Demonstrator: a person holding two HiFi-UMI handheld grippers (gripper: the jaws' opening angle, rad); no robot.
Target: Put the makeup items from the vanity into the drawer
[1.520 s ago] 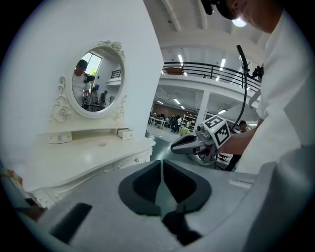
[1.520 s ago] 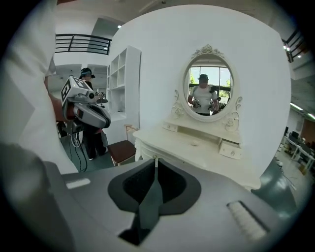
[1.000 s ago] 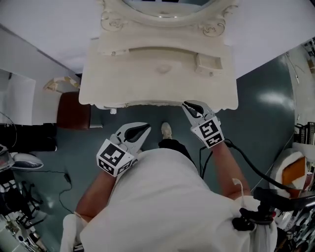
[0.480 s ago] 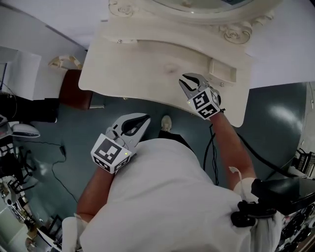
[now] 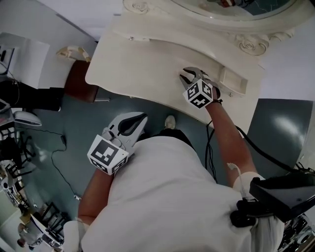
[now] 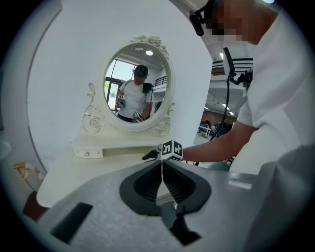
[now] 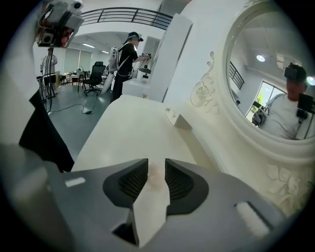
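Right gripper: the jaws stand wide apart and have just been opening. No pad presses on anything, so nothing is gripped. In the gap between the jaw tips, a small pale makeup item lies on the vanity top. It is directly ahead of and below the tool, neither left nor right of the jaw line.

The makeup item reads as a roundish, faintly pink blob. It is too small and blurred to assign a long axis or a pointing direction, so by this judgement no wrist roll appears necessary before closing.

Location: right of the middle of the vanity top, near its back edge, close in front of the raised shelf under the mirror. The drawer at the right end of that shelf appears pulled open and sits near the right gripper, toward the right edge.

Left gripper: jaws closed tip to tip, empty. It hangs off the front edge of the vanity top, over the floor, well apart from the makeup item. The right hand is clearly the nearer one.
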